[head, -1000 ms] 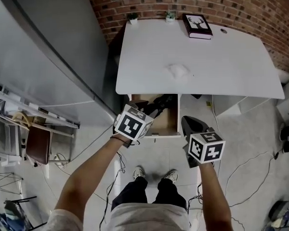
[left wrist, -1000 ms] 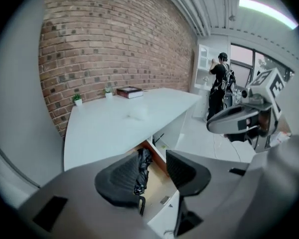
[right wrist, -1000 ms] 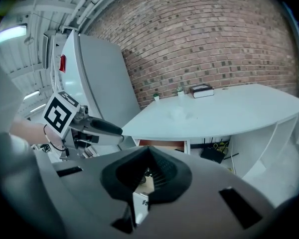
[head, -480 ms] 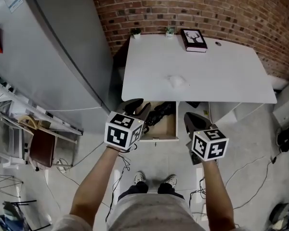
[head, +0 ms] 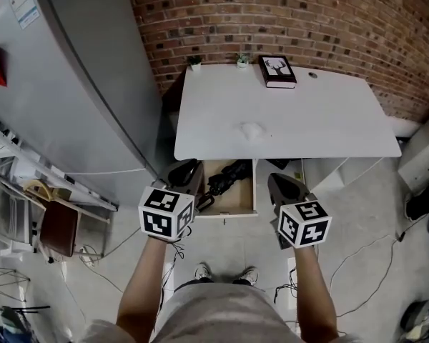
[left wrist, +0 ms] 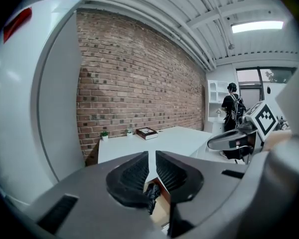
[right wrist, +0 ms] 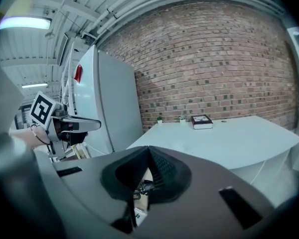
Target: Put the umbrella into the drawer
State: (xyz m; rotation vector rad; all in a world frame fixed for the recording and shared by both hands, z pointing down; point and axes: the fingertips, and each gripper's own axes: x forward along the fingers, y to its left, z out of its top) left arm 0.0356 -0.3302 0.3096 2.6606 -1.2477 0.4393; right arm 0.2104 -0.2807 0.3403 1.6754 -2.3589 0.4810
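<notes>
The black folded umbrella (head: 226,179) lies in the open wooden drawer (head: 232,211) under the white table (head: 307,120). Both grippers hover in front of the drawer, above it and apart from the umbrella. My left gripper (head: 184,171) is at the drawer's left front corner. Its jaws have just been closing and stand a narrow gap apart, with nothing between them (left wrist: 152,156). Below that gap the umbrella (left wrist: 152,197) shows in the left gripper view. My right gripper (head: 282,184) is to the right of the drawer, its tips meeting (right wrist: 148,151) with nothing held.
A book (head: 277,70), two small potted plants (head: 194,61) and a small white lump (head: 252,129) sit on the table. A tall grey cabinet (head: 71,84) stands at the left before a brick wall. Cables lie on the floor. A person (left wrist: 232,106) stands far off.
Both grippers have lifted and drawn back from the drawer. The left jaws have narrowed from wide to a slit. The umbrella has stayed in the drawer.
</notes>
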